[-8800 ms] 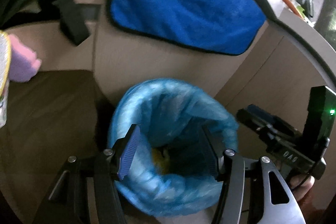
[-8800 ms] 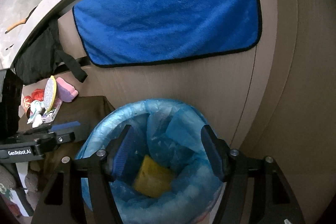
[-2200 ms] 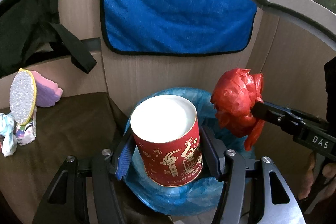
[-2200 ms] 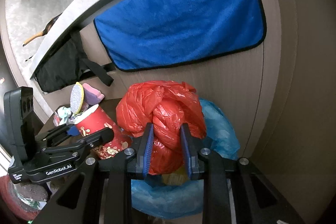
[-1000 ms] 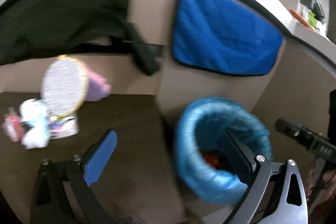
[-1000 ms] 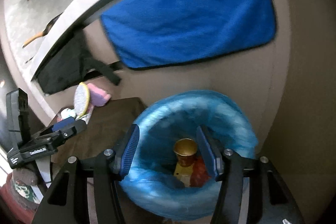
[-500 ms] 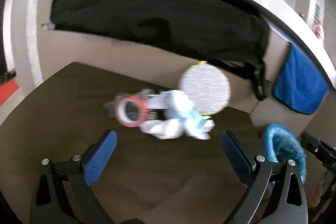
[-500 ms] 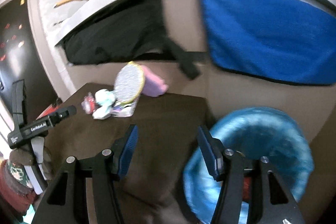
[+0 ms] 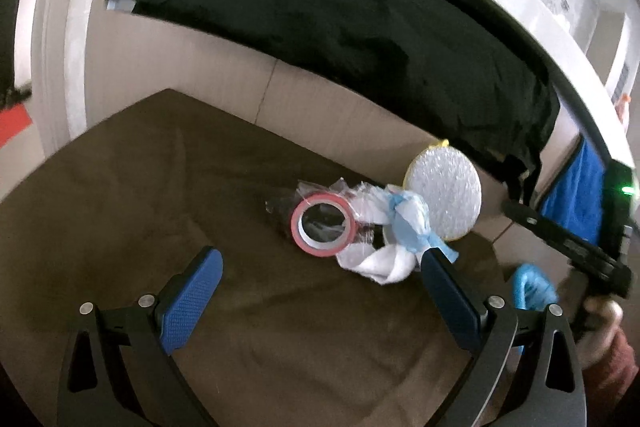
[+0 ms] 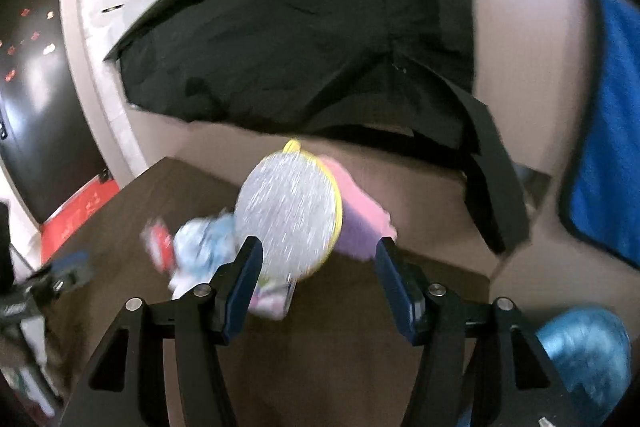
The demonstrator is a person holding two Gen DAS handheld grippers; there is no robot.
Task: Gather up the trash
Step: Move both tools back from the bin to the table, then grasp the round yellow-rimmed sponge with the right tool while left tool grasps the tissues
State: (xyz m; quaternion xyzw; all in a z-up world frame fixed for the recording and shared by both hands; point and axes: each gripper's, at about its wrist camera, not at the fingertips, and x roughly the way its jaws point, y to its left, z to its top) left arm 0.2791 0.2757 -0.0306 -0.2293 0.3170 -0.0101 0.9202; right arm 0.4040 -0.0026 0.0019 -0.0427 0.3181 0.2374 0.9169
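Brown cloth covers the counter (image 9: 120, 227) on which the remaining trash lies in one tight cluster, and that crowding is the main hazard: the left tongs (image 9: 320, 291) stand wide and empty, the pink-rimmed tape roll (image 9: 323, 225) ahead of them and nearly centred between the blue pads, with the crumpled clear wrapper (image 9: 352, 193) behind it and the white-and-blue knotted wad (image 9: 394, 235) pressed against its right side, just ahead of the right-hand pad. A closing stroke from here would likely catch the wad or drag the wrapper along with the roll, or the roll (standing on edge, hollow, smooth-sided) could tip or squirt out if pinched off-centre. The right tongs (image 10: 318, 281) are likewise open with nothing between the pads; directly ahead of them stands the round silvery scrubber (image 10: 288, 215) with its yellow rim, upright, leaning against a pink sponge (image 10: 360, 223); whether either counts as trash cannot be told, so a grasp there risks collecting a thing meant to stay. Motion blur in the right wrist view suggests a fast approach, which could knock the scrubber over. The blue-lined bin (image 10: 584, 351) sits low to the right of the right tongs, beyond the counter's edge, well apart from the cluster.
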